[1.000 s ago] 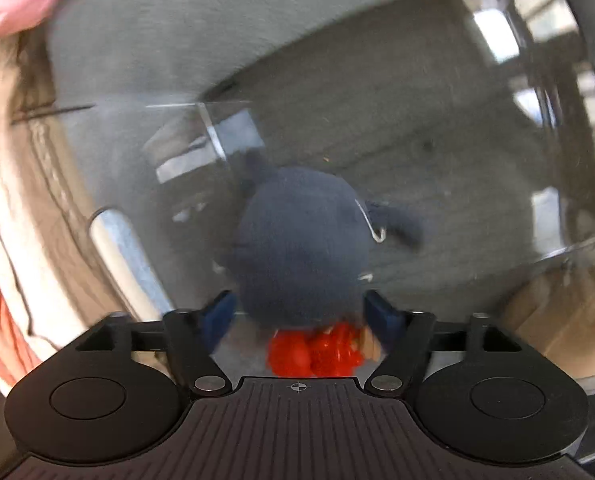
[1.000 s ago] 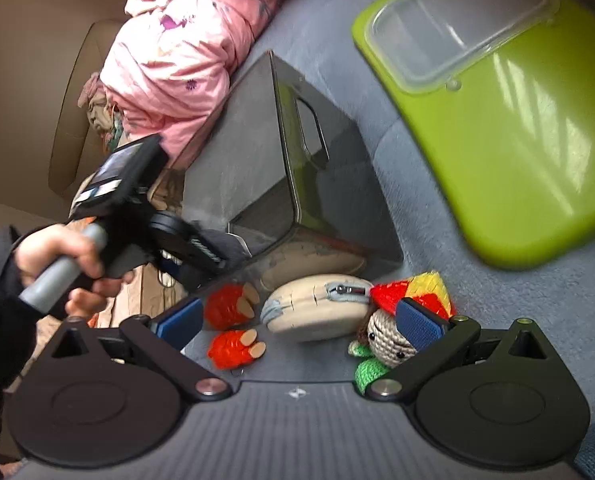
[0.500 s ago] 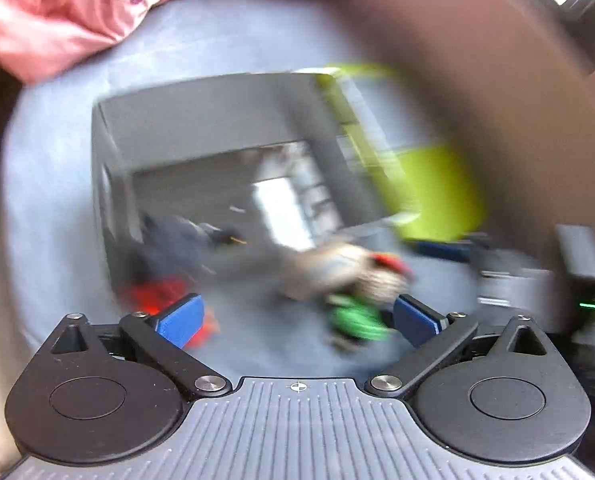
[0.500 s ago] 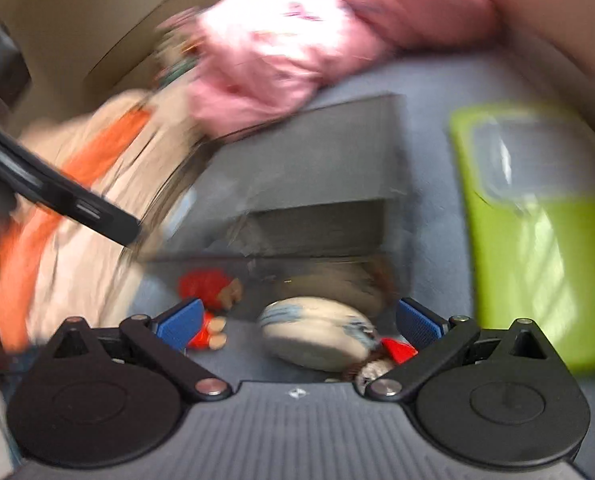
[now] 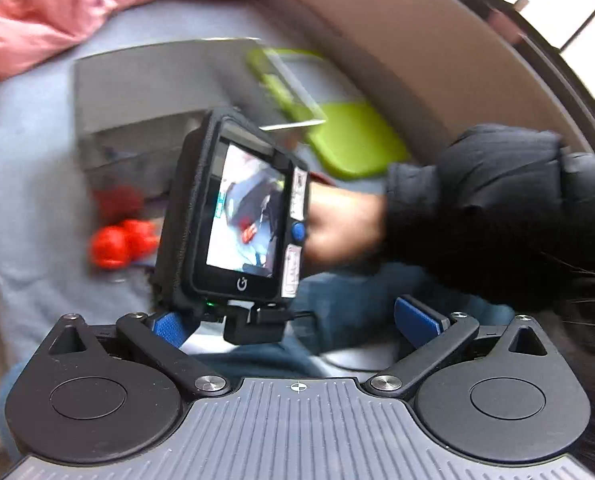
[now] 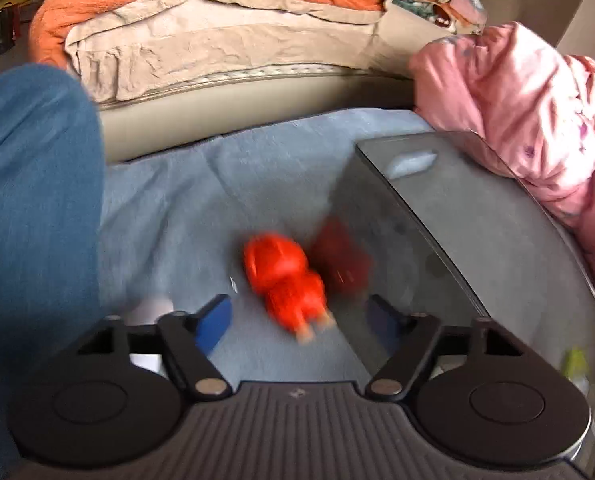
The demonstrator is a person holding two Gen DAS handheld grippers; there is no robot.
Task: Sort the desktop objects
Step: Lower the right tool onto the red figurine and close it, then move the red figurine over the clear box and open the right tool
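Red and blurred, a small toy figure was seen lying on the blue blanket just beside the open side of a smoky transparent box, a green lid lying beyond the box. Both the right tongs and the left tongs were held apart and empty, the toy framed between the right pair's tips.

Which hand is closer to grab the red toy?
Probably the right. Its gripper is open with the red toy lying just ahead between its fingers. The left gripper sits farther back, behind the right device.
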